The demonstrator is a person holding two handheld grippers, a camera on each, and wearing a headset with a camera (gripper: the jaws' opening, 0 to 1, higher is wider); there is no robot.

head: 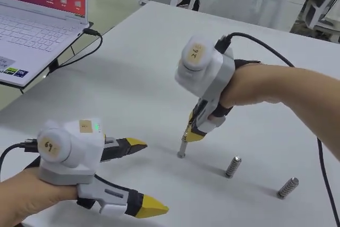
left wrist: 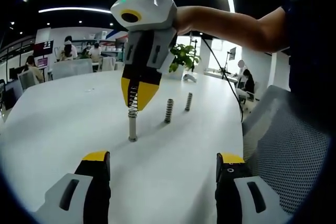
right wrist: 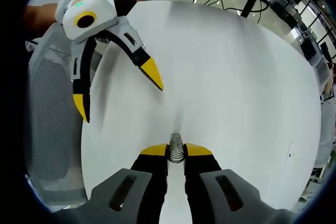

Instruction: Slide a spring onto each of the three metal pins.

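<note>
- The spring [left wrist: 133, 100] is pinched between the yellow tips of my right gripper [head: 192, 133]. The jaws are narrow and clamped on its coils, and the tips point down at the table.
- The spring hangs roughly upright. Its lower end sits right at the top of the bare pin [left wrist: 133, 128] and in line with it. I cannot tell whether the first coil is over the pin's tip.
- In the right gripper view I look at the spring end-on, sitting between my two yellow tips with the white surface beyond.
- The bare pin stands upright on the white table [head: 133, 78]. Of the three pins it is the one closest to my left gripper [head: 144, 175].
- The other two pins run in a row off to the right in the head view. The middle pin [head: 232, 167] and the far pin [head: 287, 187] each carry a spring already.
- My left gripper is low over the table, left of the pins and well apart from them. Its jaws are spread wide with nothing between them.
- A black cable [head: 322, 158] trails from the right gripper across the table.
- An open laptop [head: 37, 19] sits at the far left, past the table edge.
- In the left gripper view a mesh chair [left wrist: 283, 145] stands to the right, and a green plant [left wrist: 184, 56] is at the far end of the table.
</note>
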